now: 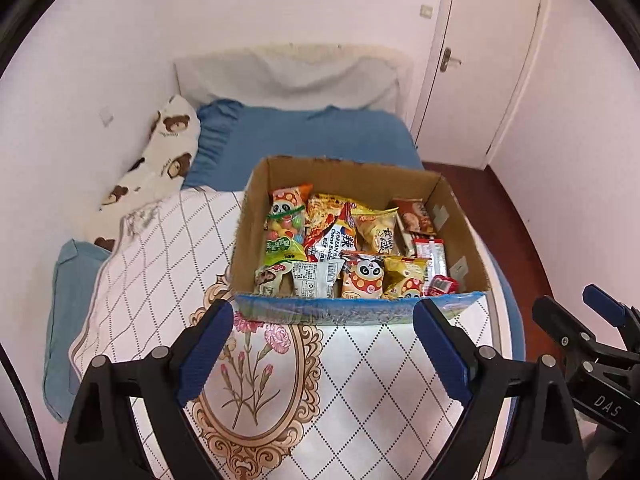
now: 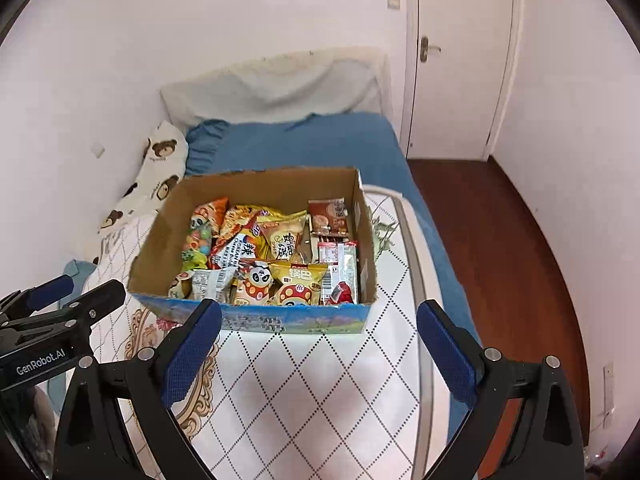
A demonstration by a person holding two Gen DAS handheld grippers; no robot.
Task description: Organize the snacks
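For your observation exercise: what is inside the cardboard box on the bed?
The cardboard box holds a heap of snack packets, some with panda pictures. Whatever lies beneath the top layer, and the box floor, is covered.

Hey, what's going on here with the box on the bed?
A person holds two black tools with blue pads over a bed. The left tool and the right tool both hang open and empty, short of the near side of the open brown cardboard box. The box sits on a white diamond-patterned quilt and is packed with colourful snack packets. Nothing is gripped at this moment.
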